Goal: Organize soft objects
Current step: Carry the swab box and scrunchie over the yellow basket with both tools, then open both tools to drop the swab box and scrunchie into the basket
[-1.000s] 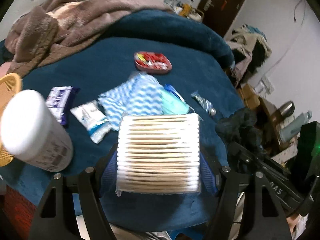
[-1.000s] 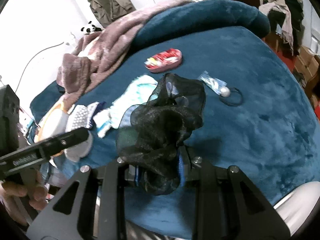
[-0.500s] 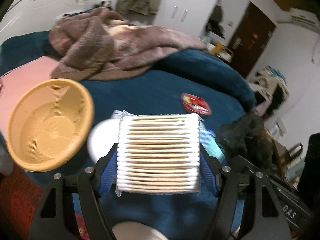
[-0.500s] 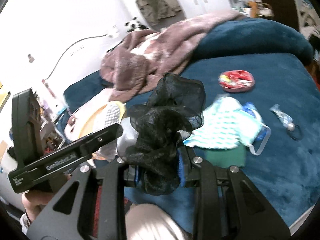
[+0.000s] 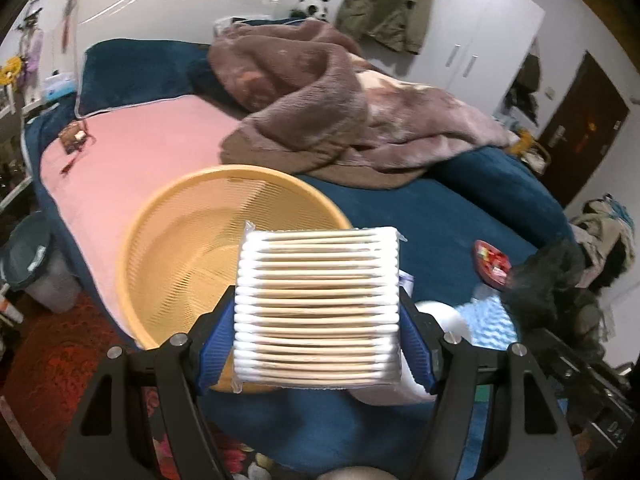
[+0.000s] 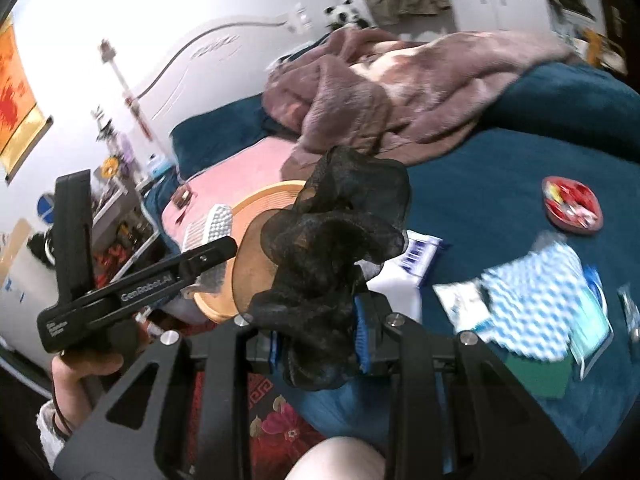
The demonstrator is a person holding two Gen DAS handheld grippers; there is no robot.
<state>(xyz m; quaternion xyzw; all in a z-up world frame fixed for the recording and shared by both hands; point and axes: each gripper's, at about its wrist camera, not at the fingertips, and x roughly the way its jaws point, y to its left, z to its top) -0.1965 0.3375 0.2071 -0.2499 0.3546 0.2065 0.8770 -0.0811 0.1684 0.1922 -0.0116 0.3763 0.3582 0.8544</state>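
The pack of cotton swabs point(image 5: 318, 312) is clamped in the left hand-held gripper point(image 5: 318, 344) at lower centre, over the orange basket point(image 5: 160, 248), presumably for dropping in. The black scrunchie point(image 6: 332, 264) is pinched by the right hand-held gripper point(image 6: 320, 344), mid-frame.

White wardrobe point(image 5: 472, 36), dark door point(image 5: 580, 132), bed point(image 5: 160, 152) between.

Black grippers point(image 5: 318, 356) (blue pads point(image 5: 214, 336))

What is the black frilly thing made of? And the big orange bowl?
The black frilly thing looks like thin see-through fabric, maybe mesh: the bowl shows through its ruffles. The orange bowl looks like matte plastic, with fine ribs or slots moulded in.
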